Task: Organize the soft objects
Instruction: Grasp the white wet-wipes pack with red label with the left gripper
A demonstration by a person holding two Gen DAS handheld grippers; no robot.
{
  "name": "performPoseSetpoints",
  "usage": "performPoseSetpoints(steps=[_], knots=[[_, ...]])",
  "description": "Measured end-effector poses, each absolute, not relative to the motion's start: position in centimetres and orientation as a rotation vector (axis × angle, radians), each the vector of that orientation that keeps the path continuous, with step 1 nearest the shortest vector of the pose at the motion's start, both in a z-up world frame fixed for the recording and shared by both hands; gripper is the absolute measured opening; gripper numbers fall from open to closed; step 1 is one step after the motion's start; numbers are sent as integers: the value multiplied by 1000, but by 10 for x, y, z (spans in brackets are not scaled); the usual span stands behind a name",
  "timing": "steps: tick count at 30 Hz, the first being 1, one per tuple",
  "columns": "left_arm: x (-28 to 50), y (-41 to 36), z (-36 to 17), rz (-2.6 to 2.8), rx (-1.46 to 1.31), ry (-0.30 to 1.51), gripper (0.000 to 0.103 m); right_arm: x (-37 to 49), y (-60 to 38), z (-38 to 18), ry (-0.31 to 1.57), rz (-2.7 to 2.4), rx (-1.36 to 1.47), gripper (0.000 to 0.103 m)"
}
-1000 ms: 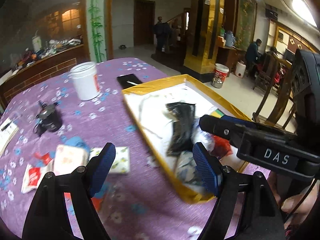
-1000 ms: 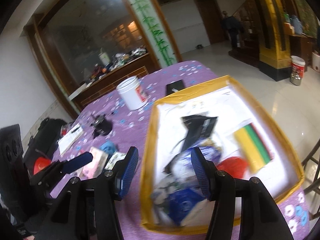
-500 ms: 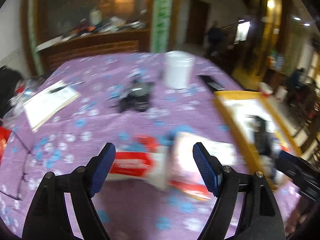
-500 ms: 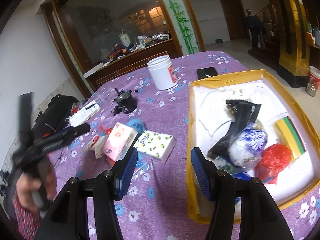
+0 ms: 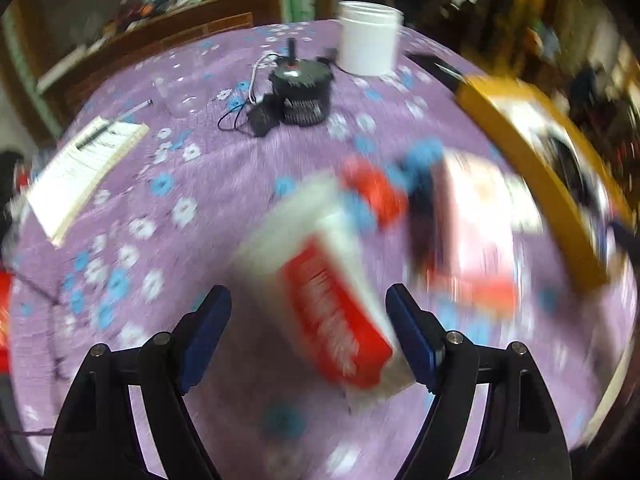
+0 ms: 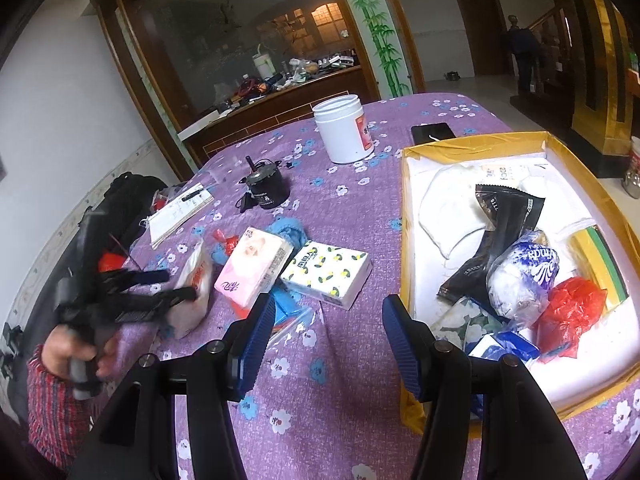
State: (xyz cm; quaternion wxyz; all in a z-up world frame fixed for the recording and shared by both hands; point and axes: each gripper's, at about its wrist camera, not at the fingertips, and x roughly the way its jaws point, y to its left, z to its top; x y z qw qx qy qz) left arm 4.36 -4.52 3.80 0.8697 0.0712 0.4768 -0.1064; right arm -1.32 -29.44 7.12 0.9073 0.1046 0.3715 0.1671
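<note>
Left wrist view, heavily blurred: the left gripper (image 5: 308, 334) is spread wide, its blue pads to either side of a red-and-white tissue pack (image 5: 332, 304) lying on the purple flowered tablecloth (image 5: 168, 208); whether a pad touches the pack cannot be told. The pack's long axis runs from near right to far left. Just right of it lies a pink tissue pack (image 5: 480, 216), with blue and red scraps behind both. Farther off stand a black motor (image 5: 302, 92) with wires and a white jar (image 5: 368, 40); a notebook (image 5: 80, 172) lies far left. The yellow-rimmed box (image 5: 532, 172) crosses the right edge.

Right wrist view: the right gripper (image 6: 320, 348) hangs released, holding nothing, above the cloth between the packs and the box (image 6: 404, 240). Left of it lie a lemon-print tissue pack (image 6: 326, 272), the pink pack (image 6: 254, 268) and the red-and-white pack (image 6: 194, 288), where the left gripper (image 6: 160, 292) and a hand (image 6: 76, 350) reach in. Inside the box lie a white mask (image 6: 448, 204), a black pouch (image 6: 496, 232), a blue-and-white bag (image 6: 520, 276), a red bag (image 6: 568, 316) and a yellow-green sponge (image 6: 596, 256).
</note>
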Motion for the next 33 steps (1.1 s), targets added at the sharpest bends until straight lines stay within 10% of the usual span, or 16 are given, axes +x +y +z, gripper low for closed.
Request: performPoseSetpoints(steps=[28, 33], knots=[[72, -14, 26, -82, -464, 1041, 81, -13, -272, 59, 801, 400, 204, 58], [75, -25, 16, -88, -408, 1020, 52, -9, -273, 62, 801, 393, 204, 58]])
